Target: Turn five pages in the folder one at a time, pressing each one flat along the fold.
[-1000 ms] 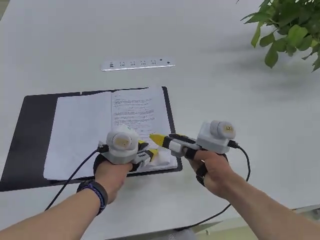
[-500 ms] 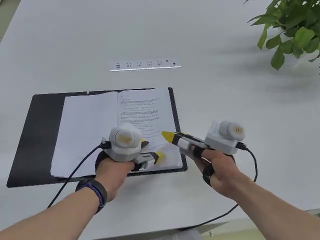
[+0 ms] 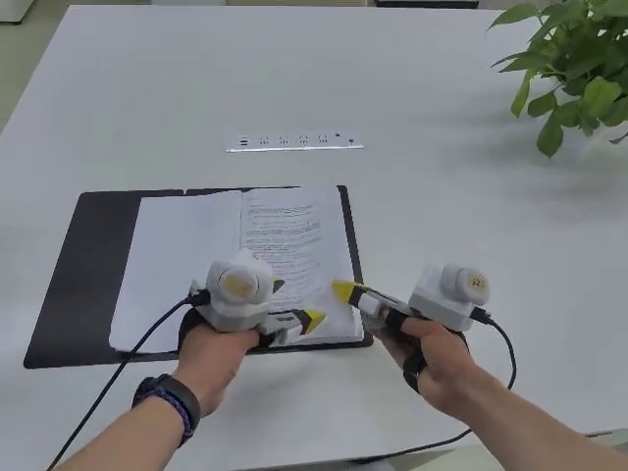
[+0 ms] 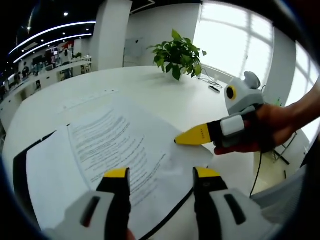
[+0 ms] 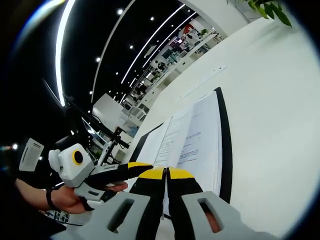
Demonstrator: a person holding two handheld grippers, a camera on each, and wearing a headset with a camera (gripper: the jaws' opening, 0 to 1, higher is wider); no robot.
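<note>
Right tongs (image 3: 343, 290), closed on nothing, have eased back from the open left tongs (image 4: 161, 175) to the outer lower corner of the printed page (image 3: 289, 231); folder (image 3: 59, 285) lies open beneath both on the worktop (image 3: 442, 147), so the next page turn looks imminent.

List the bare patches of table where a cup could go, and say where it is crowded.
Bare table lies beyond the power strip, and widely right of the folder, this side of the plant. A narrow band runs between strip and folder. Crowded: the folder's near right corner, where left gripper and right gripper sit close together.
</note>
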